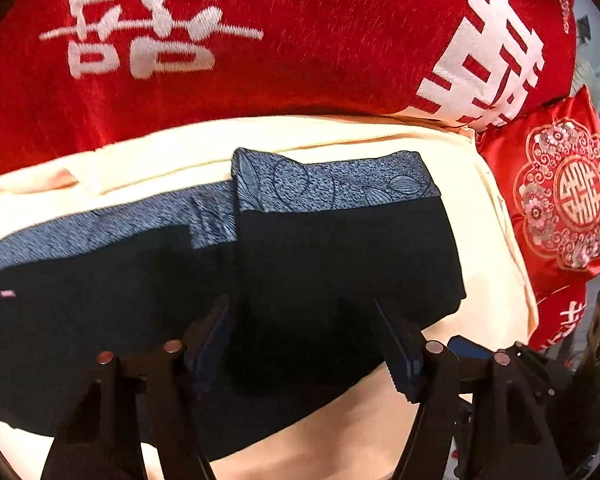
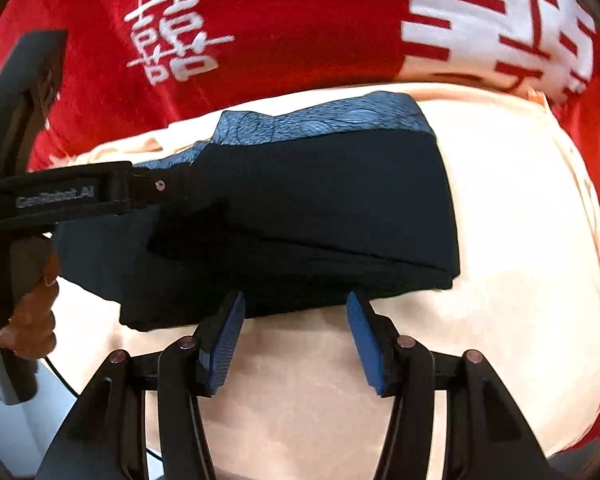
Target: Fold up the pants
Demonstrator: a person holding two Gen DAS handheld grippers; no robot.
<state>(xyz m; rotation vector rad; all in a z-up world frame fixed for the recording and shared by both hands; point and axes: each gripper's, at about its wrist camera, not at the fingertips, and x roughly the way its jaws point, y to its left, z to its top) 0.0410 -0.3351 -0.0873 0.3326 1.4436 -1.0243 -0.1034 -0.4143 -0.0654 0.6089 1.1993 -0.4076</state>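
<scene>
Through the left wrist view, we see the dark navy pants with a blue patterned waistband (image 1: 300, 240) lying on the cream cloth surface (image 1: 492, 240), one end already doubled over toward three o'clock; a flatter length at nine o'clock seems left to fold. Our left gripper (image 1: 304, 344) stands spread over the cloth, pinching nothing. Through the right wrist view, the bundle (image 2: 300, 216) sits at twelve o'clock from our right gripper (image 2: 296, 336), which is spread at its near edge, empty.
</scene>
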